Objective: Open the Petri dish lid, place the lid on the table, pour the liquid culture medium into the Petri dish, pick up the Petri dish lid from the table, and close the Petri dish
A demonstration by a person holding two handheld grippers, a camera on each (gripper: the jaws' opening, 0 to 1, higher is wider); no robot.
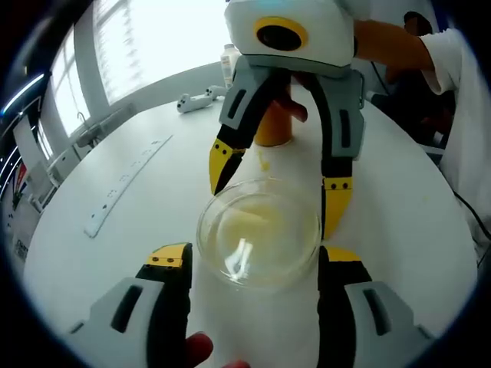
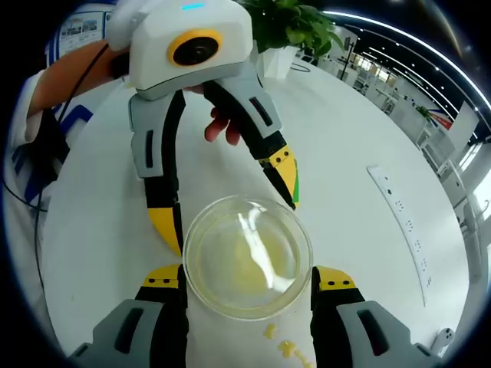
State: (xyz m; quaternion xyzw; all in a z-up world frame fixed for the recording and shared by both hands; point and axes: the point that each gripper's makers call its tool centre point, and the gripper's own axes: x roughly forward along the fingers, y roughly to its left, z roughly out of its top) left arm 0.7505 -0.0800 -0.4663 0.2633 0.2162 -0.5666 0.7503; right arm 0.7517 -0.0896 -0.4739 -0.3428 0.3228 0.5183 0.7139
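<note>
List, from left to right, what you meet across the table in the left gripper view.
White power strip → left tool's left finger → Petri dish → left tool's right finger → person's white sleeve.

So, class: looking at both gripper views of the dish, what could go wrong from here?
Both the left gripper and right gripper flank the Petri dish; uneven squeezing could tilt it and slop the yellowish medium. Yellow drops already lie on the table, so a jaw could smear them.
</note>
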